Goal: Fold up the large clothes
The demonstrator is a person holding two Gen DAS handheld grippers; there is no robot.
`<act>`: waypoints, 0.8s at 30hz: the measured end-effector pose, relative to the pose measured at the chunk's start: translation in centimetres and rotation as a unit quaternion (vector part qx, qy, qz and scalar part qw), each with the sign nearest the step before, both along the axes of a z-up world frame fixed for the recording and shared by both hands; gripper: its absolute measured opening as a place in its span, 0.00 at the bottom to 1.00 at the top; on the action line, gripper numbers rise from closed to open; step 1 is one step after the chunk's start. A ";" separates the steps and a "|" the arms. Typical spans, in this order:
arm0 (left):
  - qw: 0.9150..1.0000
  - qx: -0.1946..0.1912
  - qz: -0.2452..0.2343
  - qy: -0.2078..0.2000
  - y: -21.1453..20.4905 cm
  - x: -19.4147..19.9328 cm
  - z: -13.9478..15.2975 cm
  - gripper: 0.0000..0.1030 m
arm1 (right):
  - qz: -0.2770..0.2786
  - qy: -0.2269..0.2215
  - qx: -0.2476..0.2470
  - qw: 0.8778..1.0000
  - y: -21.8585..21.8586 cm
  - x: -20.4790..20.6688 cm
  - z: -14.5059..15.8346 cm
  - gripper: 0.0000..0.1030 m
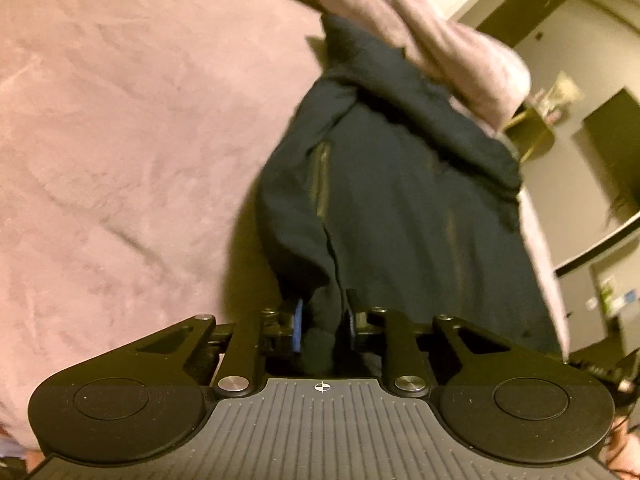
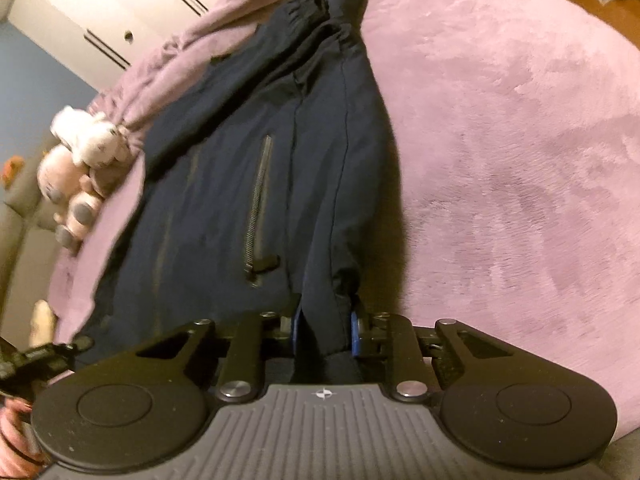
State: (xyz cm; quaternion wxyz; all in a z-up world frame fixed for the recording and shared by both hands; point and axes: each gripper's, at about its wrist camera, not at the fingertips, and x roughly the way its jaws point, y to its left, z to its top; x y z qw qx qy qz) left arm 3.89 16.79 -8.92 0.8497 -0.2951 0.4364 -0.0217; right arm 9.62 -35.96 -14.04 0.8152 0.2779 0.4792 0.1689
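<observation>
The dark navy garment (image 1: 384,184) lies stretched lengthways on a pink plush blanket (image 1: 120,140), its far end up near a bunched ridge of that blanket. From the left wrist view, the left gripper (image 1: 325,324) is clenched on the garment's near edge — dark cloth fills the narrow gap between its blue pads. In the right wrist view, past a heap of soft toys (image 2: 80,160) at the left rim of the bed, the same garment (image 2: 248,152) shows a zip pocket (image 2: 258,208) and a gathered cuff or waistband at the far end. The right gripper (image 2: 325,332) likewise pinches a fold of the near edge.

With both corners gripped, the step in hand looks like the start of a fold. The next move likely calls for lifting both corners together and carrying them evenly toward the far end — keeping the cloth taut so the edges meet square.
</observation>
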 end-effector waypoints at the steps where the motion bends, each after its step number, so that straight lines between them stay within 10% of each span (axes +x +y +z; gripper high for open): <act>1: 1.000 -0.010 0.003 -0.009 0.1 0.1 0.4 0.21 | -0.003 0.000 0.015 1.000 -0.2 0.0 0.1 0.20; 10: 0.995 -0.039 0.023 -0.094 0.4 4.3 5.4 0.20 | -0.034 -0.053 0.112 0.992 -1.8 3.0 2.7 0.20; 24: 0.984 -0.038 0.117 -0.126 2.9 18.9 6.7 0.19 | -0.113 -0.122 0.078 0.983 -0.7 17.1 6.8 0.20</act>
